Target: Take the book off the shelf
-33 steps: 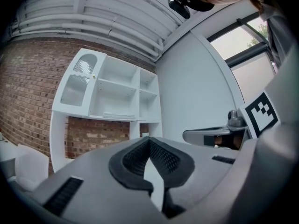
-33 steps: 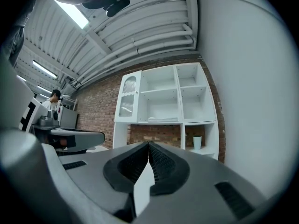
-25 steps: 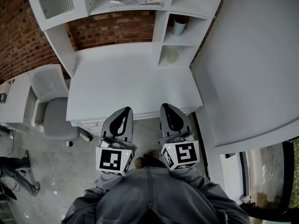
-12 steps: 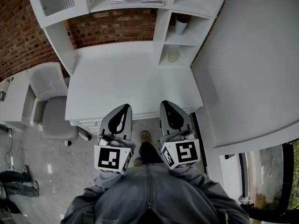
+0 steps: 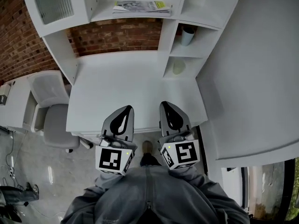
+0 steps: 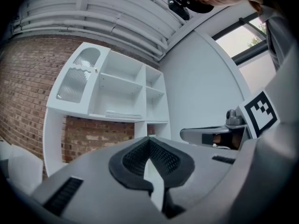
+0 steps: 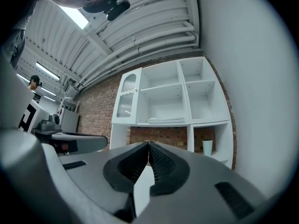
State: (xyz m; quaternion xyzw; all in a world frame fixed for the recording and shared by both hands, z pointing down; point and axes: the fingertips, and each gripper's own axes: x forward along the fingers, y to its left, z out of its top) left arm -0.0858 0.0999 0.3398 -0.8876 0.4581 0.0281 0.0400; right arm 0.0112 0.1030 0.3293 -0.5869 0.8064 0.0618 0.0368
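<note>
White desk (image 5: 131, 92) against brick wall (image 5: 117, 34); book (image 5: 140, 6), apparently, shelved above.

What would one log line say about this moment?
left gripper: shut, empty | right gripper: shut, empty | book: flat on shelf, untouched

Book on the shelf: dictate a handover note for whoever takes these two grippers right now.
Left gripper: shut, empty, held over the desk's near edge.
Right gripper: shut, empty, beside the left one.
Book: lies flat on the shelf above the desk, well ahead of both grippers.
Done: nothing; the book is untouched.
Left: reach up, open a gripper, grip the book, draw it off the shelf.
</note>
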